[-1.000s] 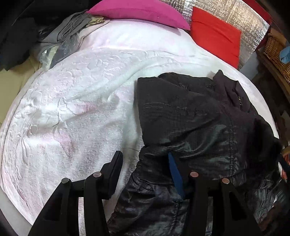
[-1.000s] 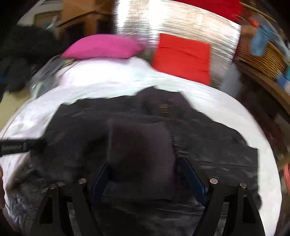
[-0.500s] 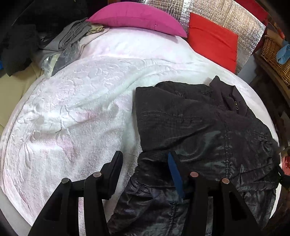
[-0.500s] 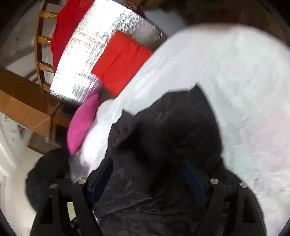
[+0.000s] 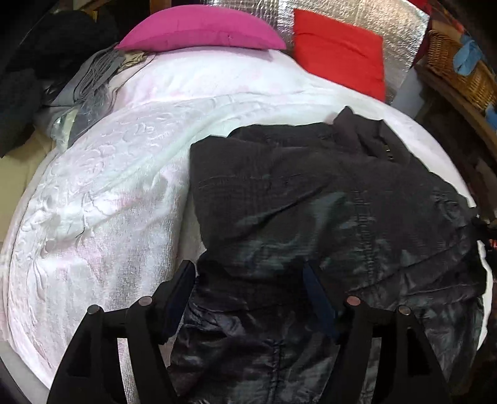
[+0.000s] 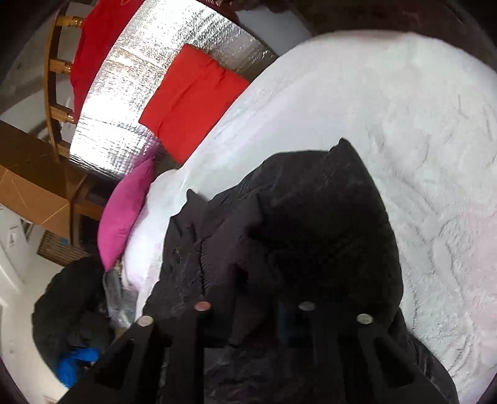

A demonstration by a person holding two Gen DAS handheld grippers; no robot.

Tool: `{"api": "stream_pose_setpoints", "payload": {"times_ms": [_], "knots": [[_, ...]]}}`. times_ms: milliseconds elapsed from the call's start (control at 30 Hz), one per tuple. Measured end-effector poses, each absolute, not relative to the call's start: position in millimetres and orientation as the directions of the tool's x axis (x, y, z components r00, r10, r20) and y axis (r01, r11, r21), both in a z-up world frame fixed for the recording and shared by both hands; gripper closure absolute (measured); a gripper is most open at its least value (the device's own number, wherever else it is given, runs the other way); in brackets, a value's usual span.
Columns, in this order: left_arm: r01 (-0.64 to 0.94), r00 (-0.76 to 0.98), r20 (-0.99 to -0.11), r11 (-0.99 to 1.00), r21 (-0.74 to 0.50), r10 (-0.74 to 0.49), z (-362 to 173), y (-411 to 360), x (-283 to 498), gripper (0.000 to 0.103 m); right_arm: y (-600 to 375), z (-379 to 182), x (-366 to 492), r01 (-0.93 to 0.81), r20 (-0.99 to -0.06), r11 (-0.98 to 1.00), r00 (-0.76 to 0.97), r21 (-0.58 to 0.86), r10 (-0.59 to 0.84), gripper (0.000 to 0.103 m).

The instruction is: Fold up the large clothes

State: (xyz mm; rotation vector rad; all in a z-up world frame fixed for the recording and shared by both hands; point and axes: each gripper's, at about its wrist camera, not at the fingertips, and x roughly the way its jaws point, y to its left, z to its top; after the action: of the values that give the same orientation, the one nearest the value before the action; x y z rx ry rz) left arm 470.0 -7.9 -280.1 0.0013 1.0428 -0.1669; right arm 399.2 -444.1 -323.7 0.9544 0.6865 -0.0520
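Left wrist: left gripper [image 5: 248, 298] just widened, astride black jacket [image 5: 310, 202]; right gripper [image 6: 254, 306] just closed, pinching jacket; no legible writing.

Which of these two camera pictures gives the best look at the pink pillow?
The left wrist view: the pink pillow lies whole and level at the head of the white bedspread. In the right wrist view the picture is tilted, so the pillow appears on end, small, at the left.

Bed count: 1 jkt, 2 cushions, 2 grippers.
1 black jacket [image 5: 326, 199]; 1 pink cushion [image 5: 198, 29] + 1 red cushion [image 5: 338, 52]; 1 white blanket [image 5: 108, 186]; 1 wicker basket [image 5: 459, 71]; left gripper [image 5: 248, 298], right gripper [image 6: 254, 310].
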Motion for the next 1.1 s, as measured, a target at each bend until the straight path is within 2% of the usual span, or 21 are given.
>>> {"api": "stream_pose_setpoints", "payload": {"times_ms": [200,300,433,533,567,633,700,767,800,900,1000,1033,1067,1100], "knots": [[0.090,0.556,-0.821,0.991,-0.097,-0.131,-262.6,3.3,467.2,0.031,-421.6,-259.4,360.0,0.237,-0.464,0.717,0.875,0.656,0.136,0.090],[0.122,0.564,-0.814,0.989,-0.088,-0.142,-259.7,-1.7,462.4,0.030,-418.9,-245.4,333.7,0.250,-0.460,0.752,0.884,0.610,0.080,0.090],[0.160,0.514,-0.849,0.986,-0.044,-0.122,-274.7,-14.4,463.5,0.030,-432.9,-263.6,326.5,0.355,-0.594,0.752,0.802,0.556,0.061,0.089],[0.167,0.482,-0.872,0.986,-0.010,-0.091,-284.7,-21.0,466.3,0.027,-443.9,-291.7,338.6,0.409,-0.708,0.721,0.688,0.559,0.158,0.086],[0.163,0.483,-0.871,0.987,-0.009,-0.088,-284.3,-21.1,466.7,0.027,-447.9,-296.6,341.5,0.427,-0.732,0.712,0.658,0.557,0.178,0.085],[0.154,0.490,-0.866,0.988,-0.025,-0.098,-281.3,-19.8,466.5,0.027,-459.9,-295.1,339.1,0.429,-0.708,0.674,0.677,0.602,0.202,0.082],[0.138,0.514,-0.851,0.990,-0.042,-0.108,-274.9,-13.9,465.2,0.027,-469.1,-287.8,327.8,0.442,-0.685,0.658,0.712,0.610,0.157,0.072],[0.122,0.543,-0.832,0.991,-0.057,-0.115,-266.7,-4.9,461.7,0.027,-478.1,-280.9,322.3,0.443,-0.659,0.653,0.743,0.614,0.116,0.013],[0.112,0.555,-0.823,0.991,-0.069,-0.120,-263.7,-0.1,461.8,0.027,-480.9,-279.3,321.3,0.429,-0.636,0.648,0.764,0.629,0.111,0.011],[0.088,0.555,-0.821,0.991,-0.104,-0.135,-263.3,7.7,462.7,0.023,-476.6,-276.4,332.8,0.391,-0.614,0.678,0.781,0.622,0.114,0.011],[0.094,0.508,-0.852,0.991,-0.092,-0.127,-276.6,-0.8,469.8,0.023,-470.3,-287.4,358.1,0.383,-0.647,0.706,0.749,0.596,0.139,0.013],[0.104,0.497,-0.859,0.992,-0.078,-0.120,-280.6,-4.9,470.9,0.023,-466.8,-294.8,370.3,0.393,-0.675,0.720,0.725,0.571,0.140,0.017],[0.112,0.489,-0.865,0.992,-0.062,-0.109,-283.7,-8.3,471.1,0.023,-463.2,-301.9,376.2,0.401,-0.694,0.729,0.706,0.555,0.140,0.033],[0.119,0.488,-0.867,0.992,-0.044,-0.097,-286.4,-11.9,470.9,0.023,-459.4,-311.9,385.1,0.408,-0.721,0.737,0.676,0.538,0.152,0.044]]}}
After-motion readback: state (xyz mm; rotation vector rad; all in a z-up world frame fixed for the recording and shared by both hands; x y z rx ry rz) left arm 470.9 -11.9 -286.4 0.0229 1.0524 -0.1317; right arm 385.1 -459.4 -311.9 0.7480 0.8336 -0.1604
